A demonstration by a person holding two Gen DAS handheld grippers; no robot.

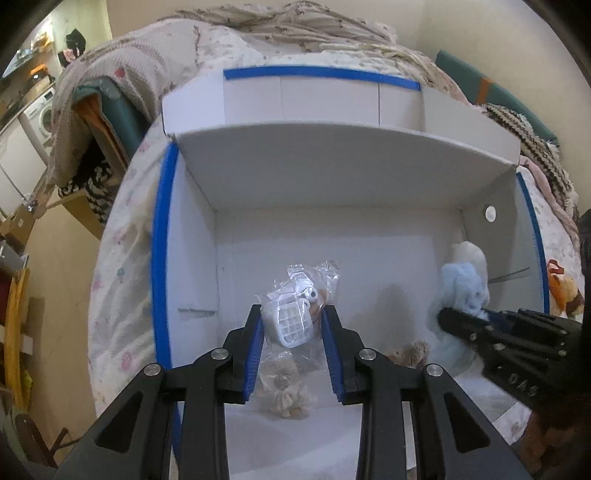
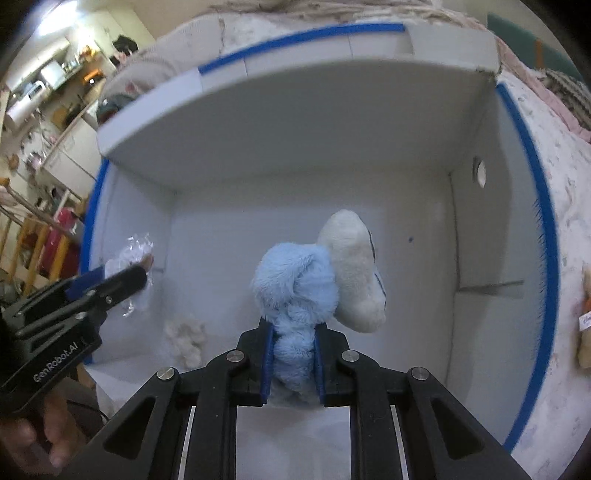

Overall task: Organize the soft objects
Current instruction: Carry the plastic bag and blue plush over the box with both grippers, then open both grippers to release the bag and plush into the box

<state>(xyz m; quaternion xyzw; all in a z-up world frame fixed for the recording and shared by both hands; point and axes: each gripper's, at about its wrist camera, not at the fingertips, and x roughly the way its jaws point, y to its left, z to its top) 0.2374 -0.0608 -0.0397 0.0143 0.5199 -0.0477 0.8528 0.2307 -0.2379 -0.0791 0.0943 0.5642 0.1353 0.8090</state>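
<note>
My left gripper (image 1: 291, 319) is shut on a clear plastic bag holding a white toy (image 1: 295, 314), hanging over the open white box with blue-edged walls (image 1: 160, 258). In the right wrist view the same left gripper (image 2: 122, 275) shows at the left with the bag (image 2: 131, 254). My right gripper (image 2: 293, 334) is shut on a light blue and cream plush toy (image 2: 295, 284), held inside the box; the left wrist view shows that right gripper (image 1: 461, 317) at the right with the plush (image 1: 461, 284). A beige fluffy toy (image 1: 286, 391) lies on the box floor below my left gripper.
The box (image 2: 539, 221) sits on a bed with a patterned sheet (image 1: 122, 240). A small brown plush (image 1: 410, 352) lies on the box floor. An orange-brown soft toy (image 1: 563, 291) rests outside the right wall. Blankets (image 1: 295, 22) pile up behind.
</note>
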